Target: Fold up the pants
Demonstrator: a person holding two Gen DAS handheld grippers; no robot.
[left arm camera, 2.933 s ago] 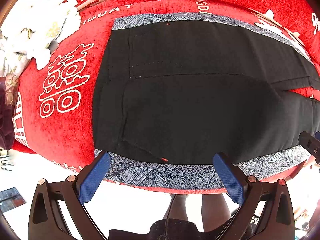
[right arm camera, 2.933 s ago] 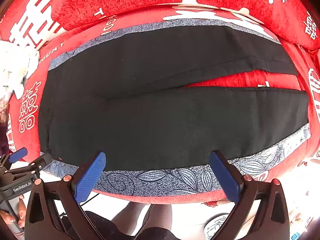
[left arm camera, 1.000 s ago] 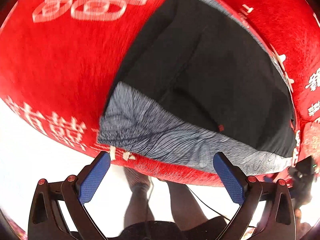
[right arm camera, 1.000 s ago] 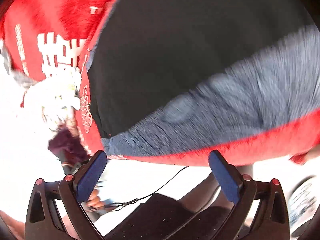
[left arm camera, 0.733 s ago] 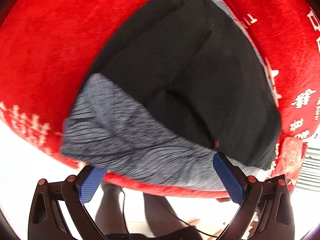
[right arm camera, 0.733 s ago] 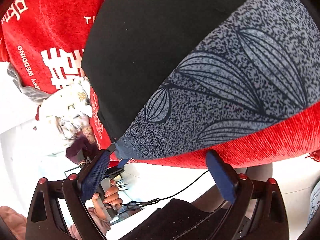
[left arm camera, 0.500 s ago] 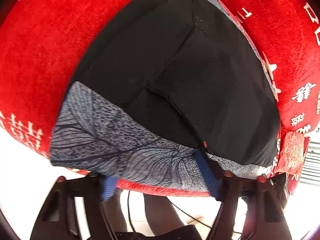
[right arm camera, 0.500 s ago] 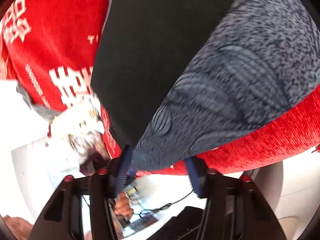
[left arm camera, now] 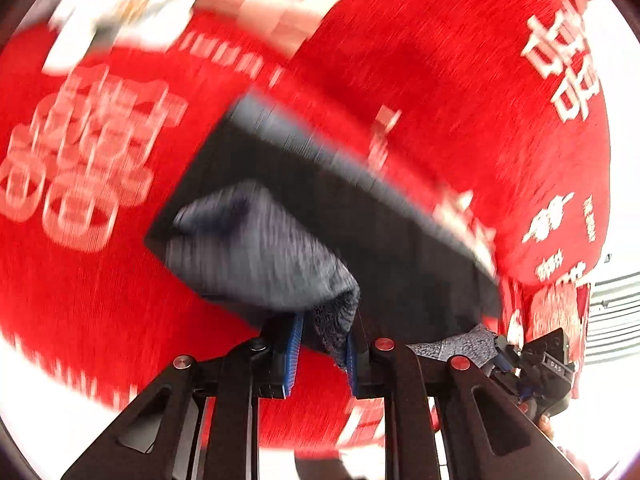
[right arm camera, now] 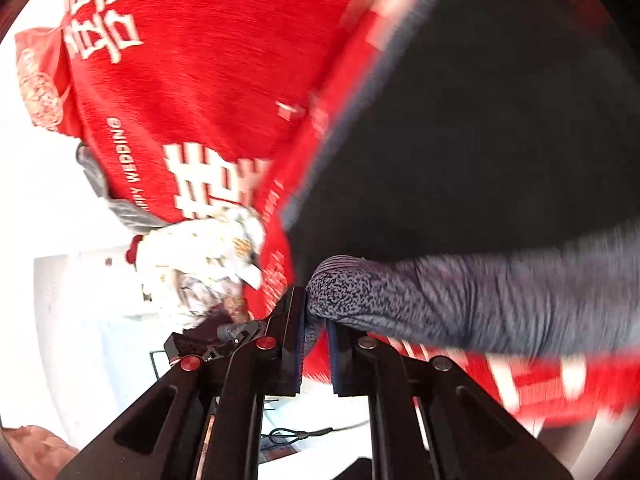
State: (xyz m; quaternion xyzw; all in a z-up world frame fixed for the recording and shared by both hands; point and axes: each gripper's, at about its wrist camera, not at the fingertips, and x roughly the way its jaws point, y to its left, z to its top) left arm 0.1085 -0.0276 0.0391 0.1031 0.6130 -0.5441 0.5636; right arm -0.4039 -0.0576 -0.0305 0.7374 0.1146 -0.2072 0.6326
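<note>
Black pants [left arm camera: 360, 216] with a grey leaf-print side band lie on a red cloth with white characters. My left gripper [left arm camera: 320, 344] is shut on the grey band [left arm camera: 264, 256] at the pants' near edge, lifted and folded over the black fabric. My right gripper [right arm camera: 316, 340] is shut on the same grey band [right arm camera: 460, 300] further along, raised off the red cloth. The pants fill the upper right of the right wrist view [right arm camera: 500, 140]. The right gripper also shows in the left wrist view [left arm camera: 532, 364], holding a grey corner.
The red cloth [left arm camera: 460, 80] covers a padded surface whose near edge drops to a white floor. A white patterned garment [right arm camera: 200, 264] lies bunched at the left end. A cable [right arm camera: 296, 436] lies on the floor below.
Both grippers went from open to shut on the pants' grey near edge and lifted it up over the black fabric; both views are blurred by motion.
</note>
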